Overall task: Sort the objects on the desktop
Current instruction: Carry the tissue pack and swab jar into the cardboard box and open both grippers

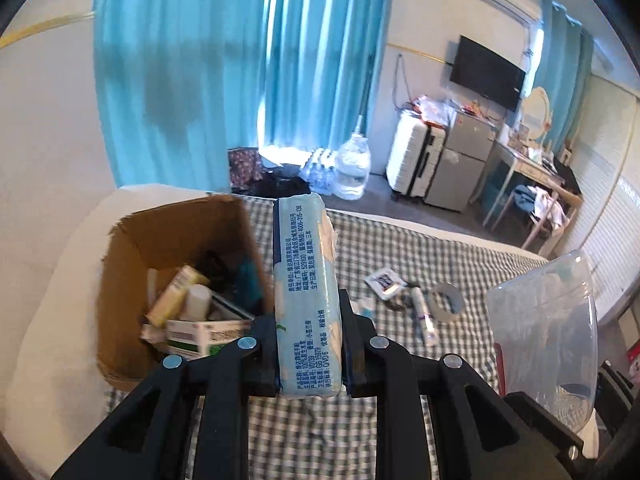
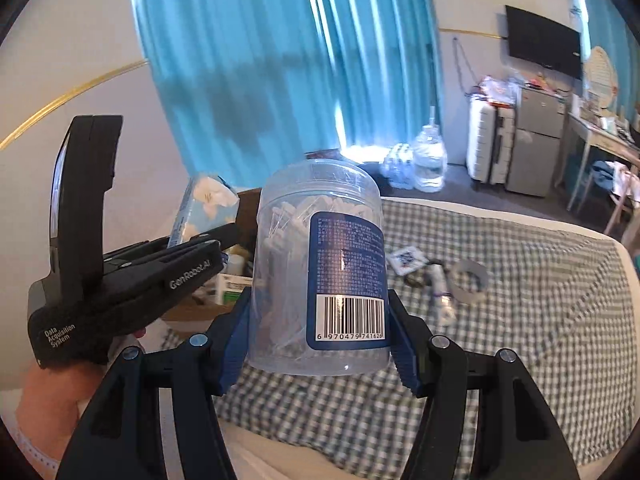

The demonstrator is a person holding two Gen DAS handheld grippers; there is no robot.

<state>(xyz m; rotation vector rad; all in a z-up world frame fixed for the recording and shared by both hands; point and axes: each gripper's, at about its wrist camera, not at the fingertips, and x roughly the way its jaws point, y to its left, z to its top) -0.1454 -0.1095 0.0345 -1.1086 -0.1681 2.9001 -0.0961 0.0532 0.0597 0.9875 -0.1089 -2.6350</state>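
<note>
My left gripper [image 1: 310, 344] is shut on a light blue tissue pack [image 1: 306, 292], held upright above the checked cloth [image 1: 360, 432]. Just left of it stands an open cardboard box [image 1: 132, 248] with several medicine boxes and bottles inside. My right gripper [image 2: 320, 344] is shut on a clear plastic jar of cotton swabs [image 2: 320, 264] with a blue label and barcode. In the right wrist view the left gripper [image 2: 200, 256] shows at the left with the tissue pack [image 2: 208, 204]; the jar [image 1: 548, 328] shows at the right edge of the left wrist view.
On the checked cloth farther off lie a small printed packet [image 1: 384, 282], a white tube [image 1: 424, 320], a roll of tape [image 1: 448, 302] and a dark small item. Beyond the bed are water bottles [image 1: 352, 168], a white suitcase, a small fridge and a desk.
</note>
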